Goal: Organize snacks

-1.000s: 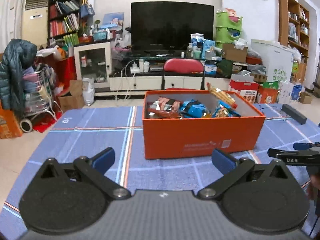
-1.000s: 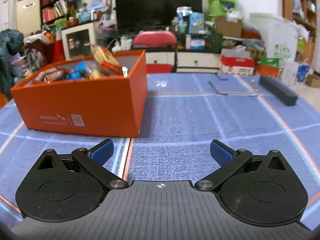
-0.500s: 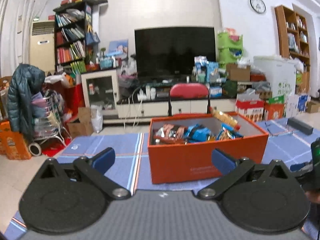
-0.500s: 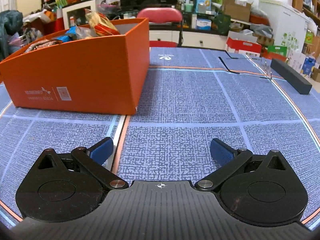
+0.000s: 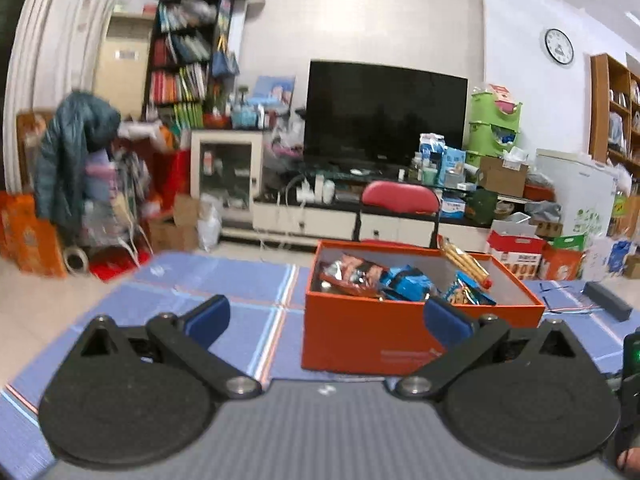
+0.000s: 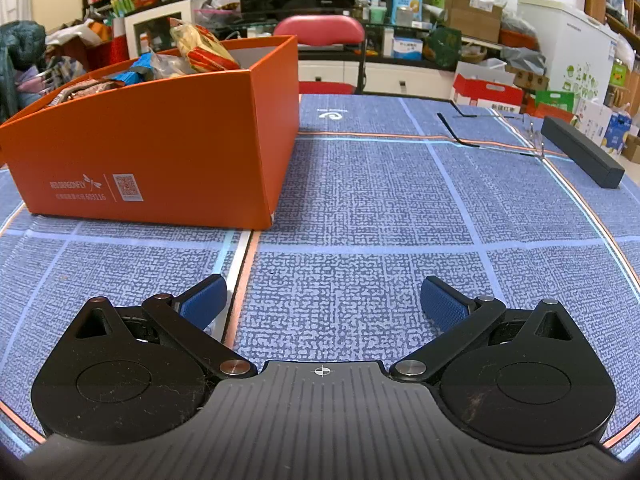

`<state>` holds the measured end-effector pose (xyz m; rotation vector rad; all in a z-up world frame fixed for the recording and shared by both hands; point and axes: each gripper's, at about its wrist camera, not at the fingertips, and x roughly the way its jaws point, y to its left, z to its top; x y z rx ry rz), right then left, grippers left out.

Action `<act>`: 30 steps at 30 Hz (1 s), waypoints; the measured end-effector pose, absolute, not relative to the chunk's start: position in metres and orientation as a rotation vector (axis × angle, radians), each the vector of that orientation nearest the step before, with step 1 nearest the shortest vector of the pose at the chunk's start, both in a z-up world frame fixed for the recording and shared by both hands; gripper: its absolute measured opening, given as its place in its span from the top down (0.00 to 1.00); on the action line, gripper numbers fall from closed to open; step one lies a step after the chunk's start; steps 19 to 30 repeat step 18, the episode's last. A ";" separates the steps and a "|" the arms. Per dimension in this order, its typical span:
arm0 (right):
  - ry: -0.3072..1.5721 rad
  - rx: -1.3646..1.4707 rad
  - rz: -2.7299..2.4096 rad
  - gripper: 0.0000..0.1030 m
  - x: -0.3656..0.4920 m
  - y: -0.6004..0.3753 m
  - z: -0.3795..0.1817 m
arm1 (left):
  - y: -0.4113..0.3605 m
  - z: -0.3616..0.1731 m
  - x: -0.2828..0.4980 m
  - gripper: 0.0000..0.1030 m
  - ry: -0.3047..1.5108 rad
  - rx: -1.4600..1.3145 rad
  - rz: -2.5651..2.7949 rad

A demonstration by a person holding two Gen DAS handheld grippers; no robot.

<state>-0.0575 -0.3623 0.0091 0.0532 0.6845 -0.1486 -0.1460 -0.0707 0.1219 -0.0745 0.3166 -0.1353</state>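
Observation:
An orange box [image 5: 360, 340] stands on the blue cloth, ahead and right of my left gripper [image 5: 326, 318]. It holds several snack packets [image 5: 400, 280], blue, brown and yellow. The left gripper is open and empty, raised above the cloth. In the right wrist view the same box [image 6: 160, 152] sits to the upper left, with snack packets [image 6: 200, 52] sticking above its rim. My right gripper [image 6: 322, 300] is open and empty, low over the cloth, right of the box.
The blue table cloth [image 6: 380, 200] has orange and pale lines. A long black bar [image 6: 580, 152] lies at the far right edge, with a thin black wire [image 6: 460, 136] near it. A red chair [image 5: 400, 200] stands behind the table. The cluttered room lies beyond.
The left gripper has lifted and tilted up, so the box sits lower and more of the room shows. The right gripper has dropped low and moved closer to the cloth. Both stayed open.

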 end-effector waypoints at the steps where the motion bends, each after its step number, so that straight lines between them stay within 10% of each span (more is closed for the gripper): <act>1: 0.685 0.053 -0.149 0.07 -0.058 -0.362 0.009 | -0.069 0.120 -0.144 0.00 0.339 -0.082 -0.134; 30: 0.684 0.053 -0.149 0.07 -0.057 -0.362 0.009 | -0.048 0.103 -0.117 0.00 0.457 -0.145 -0.055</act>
